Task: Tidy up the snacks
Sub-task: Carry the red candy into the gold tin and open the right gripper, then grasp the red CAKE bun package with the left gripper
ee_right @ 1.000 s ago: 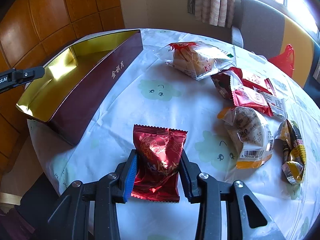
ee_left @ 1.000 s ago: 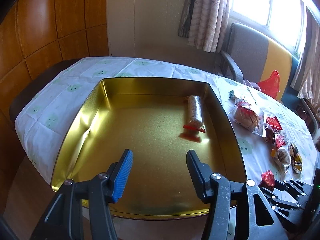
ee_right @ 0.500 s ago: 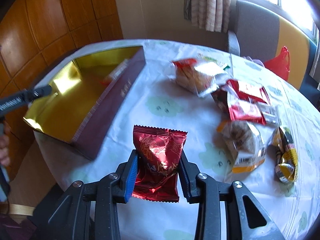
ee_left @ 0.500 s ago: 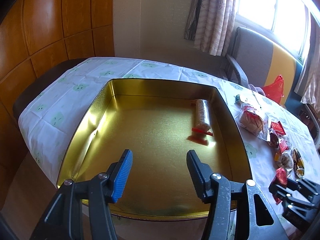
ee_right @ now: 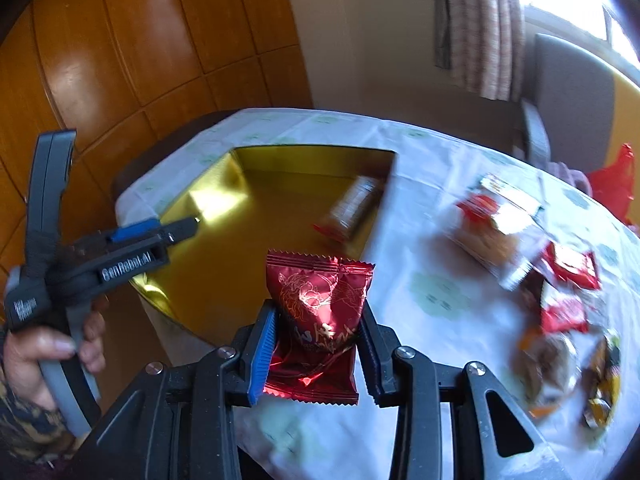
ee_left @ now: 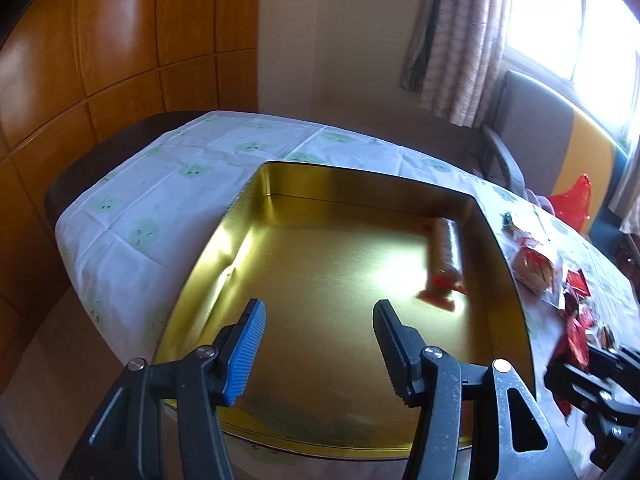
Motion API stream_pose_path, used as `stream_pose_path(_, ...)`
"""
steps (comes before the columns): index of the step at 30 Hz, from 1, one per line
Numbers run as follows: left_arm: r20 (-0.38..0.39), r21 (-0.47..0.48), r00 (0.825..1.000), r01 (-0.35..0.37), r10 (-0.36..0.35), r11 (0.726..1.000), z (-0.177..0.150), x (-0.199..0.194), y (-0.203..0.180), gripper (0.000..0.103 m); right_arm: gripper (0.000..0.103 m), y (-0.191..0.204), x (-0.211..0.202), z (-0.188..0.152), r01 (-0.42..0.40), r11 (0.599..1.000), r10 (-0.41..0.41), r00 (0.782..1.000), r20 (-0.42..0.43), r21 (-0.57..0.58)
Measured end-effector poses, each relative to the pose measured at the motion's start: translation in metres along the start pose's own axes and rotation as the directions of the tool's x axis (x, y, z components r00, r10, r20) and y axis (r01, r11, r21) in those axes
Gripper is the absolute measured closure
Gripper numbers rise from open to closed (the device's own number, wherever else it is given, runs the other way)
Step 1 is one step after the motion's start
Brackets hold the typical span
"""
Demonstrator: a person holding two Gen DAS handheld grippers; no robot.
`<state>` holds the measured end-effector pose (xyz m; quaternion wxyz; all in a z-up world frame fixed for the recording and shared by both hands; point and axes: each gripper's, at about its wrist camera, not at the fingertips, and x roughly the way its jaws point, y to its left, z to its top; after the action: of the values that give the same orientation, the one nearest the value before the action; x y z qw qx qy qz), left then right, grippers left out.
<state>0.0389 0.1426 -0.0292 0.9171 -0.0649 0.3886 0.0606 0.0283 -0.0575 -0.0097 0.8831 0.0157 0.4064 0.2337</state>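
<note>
A large gold tin box (ee_left: 280, 264) lies open on the table, also in the right wrist view (ee_right: 224, 256). A cookie roll (ee_left: 446, 252) with a red end lies inside near its right wall. My left gripper (ee_left: 318, 320) is open and empty above the tin's near part; it shows in the right wrist view (ee_right: 176, 230) too. My right gripper (ee_right: 318, 328) is shut on a dark red foil snack packet (ee_right: 320, 312), held in the air near the tin's right front corner. That packet shows at the right edge of the left wrist view (ee_left: 576, 340).
Several loose snack packets (ee_right: 552, 280) lie on the white tablecloth (ee_left: 160, 200) right of the tin. A chair (ee_left: 540, 136) and a red bag (ee_left: 572, 204) stand at the far right under the window. Wood panelling runs along the left.
My right gripper has lifted the red packet and carried it left toward the tin. My left gripper has risen and drawn back a little, still open.
</note>
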Motion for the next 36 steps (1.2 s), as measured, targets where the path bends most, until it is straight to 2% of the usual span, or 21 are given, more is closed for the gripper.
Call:
stream_pose_path(5,-0.017,-0.008,1.000,-0.003,0.003,1.000,-0.001,0.006,0.005,0.046,0.062,0.011,0.034,0.020,-0.001,1.000,0.001,1.000,-0.030,-0.011)
stream_pose_path(10,-0.038,0.005,0.999,0.007,-0.007,1.000,-0.006,0.012,0.001,0.046,0.060,0.012,0.051,0.024,0.062,0.998,-0.063,0.998,-0.029,-0.012)
stream_pose_path(13,-0.045,0.013,0.999,0.010,-0.009,1.000,-0.009,0.013,-0.002,0.046,0.052,0.009,0.045,0.020,0.055,0.998,-0.055,0.998,-0.009,-0.002)
stream_pose_path(25,-0.020,0.084,0.999,0.041,-0.039,0.996,-0.013,0.000,-0.026,0.046,0.051,-0.018,0.003,-0.017,0.101,0.988,-0.108,0.993,0.056,0.119)
stream_pose_path(36,-0.018,0.142,0.997,0.076,-0.074,0.987,-0.018,-0.009,-0.045,0.046,0.051,-0.064,-0.013,-0.065,0.229,0.952,-0.229,0.973,-0.023,0.202)
